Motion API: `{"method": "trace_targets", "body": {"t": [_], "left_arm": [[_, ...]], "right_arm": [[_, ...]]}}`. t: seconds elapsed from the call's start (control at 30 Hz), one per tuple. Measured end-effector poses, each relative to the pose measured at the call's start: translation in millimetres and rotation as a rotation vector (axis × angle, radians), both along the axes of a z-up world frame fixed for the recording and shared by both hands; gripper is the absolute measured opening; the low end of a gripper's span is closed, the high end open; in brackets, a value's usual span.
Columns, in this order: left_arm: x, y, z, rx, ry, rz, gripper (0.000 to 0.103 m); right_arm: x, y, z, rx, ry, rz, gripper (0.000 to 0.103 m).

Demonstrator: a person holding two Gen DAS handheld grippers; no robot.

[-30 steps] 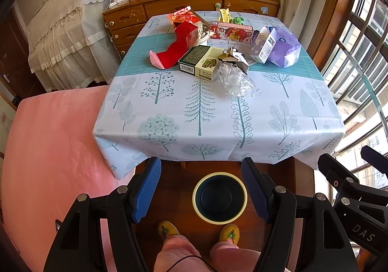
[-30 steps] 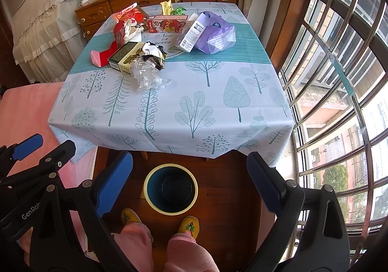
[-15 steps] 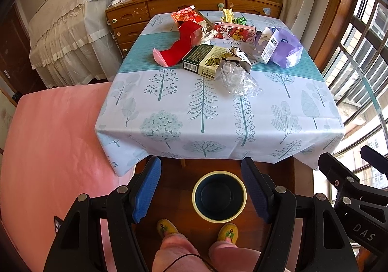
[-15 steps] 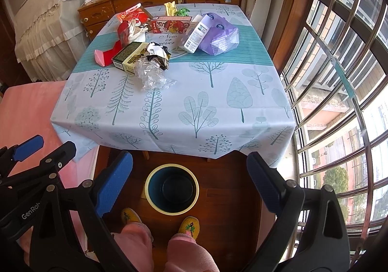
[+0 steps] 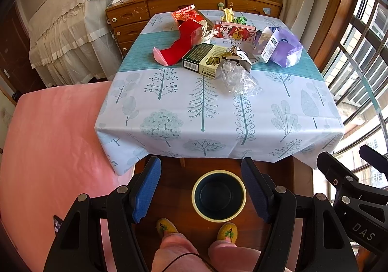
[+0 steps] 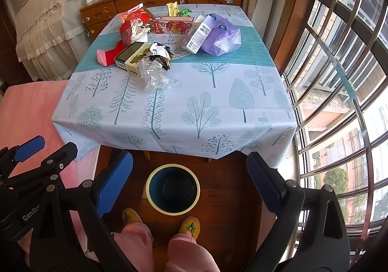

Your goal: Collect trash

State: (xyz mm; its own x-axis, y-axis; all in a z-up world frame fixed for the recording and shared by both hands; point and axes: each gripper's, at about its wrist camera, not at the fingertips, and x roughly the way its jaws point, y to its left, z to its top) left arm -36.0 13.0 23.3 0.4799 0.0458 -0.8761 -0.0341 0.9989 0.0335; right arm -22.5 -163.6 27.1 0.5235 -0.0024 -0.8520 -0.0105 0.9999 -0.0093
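Left gripper (image 5: 200, 189): jaws released, blue pads well apart, nothing between them; it hangs over the floor short of the table's near edge; the mate's black arm at the right of this view reads "DAS"
Right gripper (image 6: 189, 181): jaws released and spread wide, holding nothing; the other tool's arm at the lower left of this view reads "GenRo", the rest cut off
Bin (image 5: 219, 195): round, dark inside with a pale yellow rim; on the wooden floor just beside the table's near edge, in front of two yellow slippers (image 5: 166, 225)
Table (image 5: 266, 131): covered by a pale cloth printed with trees; a teal band crosses its far half
Trash: all gathered on the far half, along the teal band
Clear plastic wrap (image 5: 238, 79): crumpled, nearest to the middle of the table
Green-and-cream box (image 5: 205, 59): touching the wrap; its print is too small to read
Red packet (image 5: 179, 45): toward the far left corner
Pictured carton (image 5: 234, 31): behind the green box; script below it reads "Now or never"
Purple bag (image 5: 286, 50): toward the right edge, beside a white carton (image 5: 265, 44); small print unreadable
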Motion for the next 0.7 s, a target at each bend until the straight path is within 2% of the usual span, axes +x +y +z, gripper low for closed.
{"method": "trace_targets", "body": {"t": [0.47,0.7], "left_arm": [[11.4,-7.5,6.2,-0.016,-0.016,-0.002,0.07],[20.5,-4.0,13.9,-0.034,-0.025,0.022,0.07]], "right_arm": [[3.5,-0.4,0.6,0.008,-0.001,0.001,0.094],[26.9,-7.9,8.3,0.017,-0.005,0.019,0.094]]}}
